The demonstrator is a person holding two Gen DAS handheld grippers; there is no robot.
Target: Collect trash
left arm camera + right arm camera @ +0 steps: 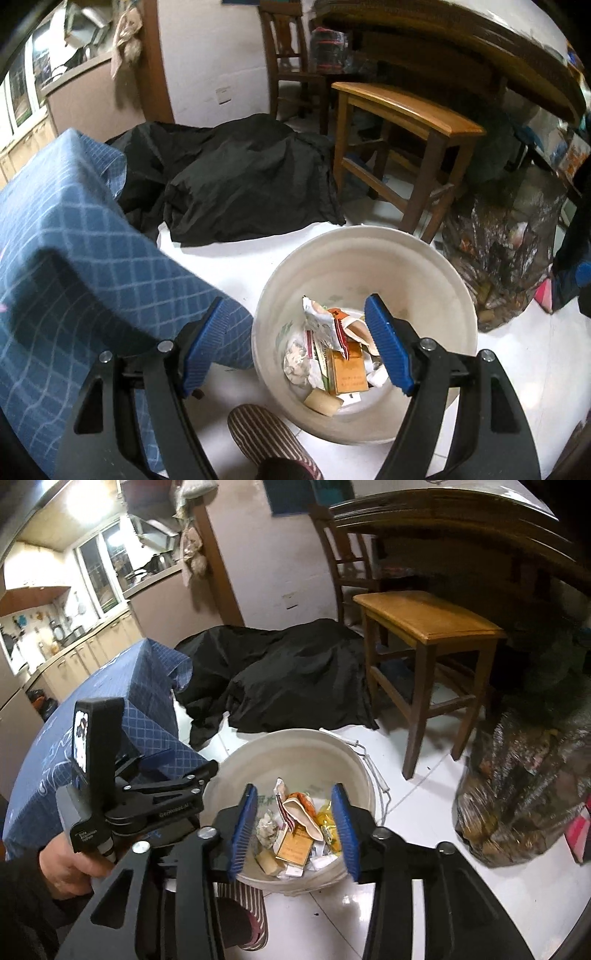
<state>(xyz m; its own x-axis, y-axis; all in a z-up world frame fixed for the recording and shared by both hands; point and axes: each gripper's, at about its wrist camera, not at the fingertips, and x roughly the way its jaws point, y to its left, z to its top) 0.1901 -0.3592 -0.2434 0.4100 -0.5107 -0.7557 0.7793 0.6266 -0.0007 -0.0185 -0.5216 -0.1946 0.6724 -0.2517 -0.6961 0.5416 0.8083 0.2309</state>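
A white bucket (436, 258) stands on the tiled floor and holds trash: crumpled wrappers (321, 321), an orange carton (347, 373) and paper scraps. It also shows in the right wrist view (258, 753) with the same trash (295, 834) inside. My left gripper (295, 350) is open and empty, above the bucket's near left rim. My right gripper (295, 827) is open and empty, above the bucket's near side. The left gripper's body (147, 805) shows to the left in the right wrist view, held by a hand.
A blue checked tablecloth (55, 240) hangs at the left. Black fabric (240, 177) lies on the floor behind the bucket. A wooden stool (406, 110) and a full dark trash bag (498, 258) stand at the right. A striped slipper (266, 439) is near the bucket.
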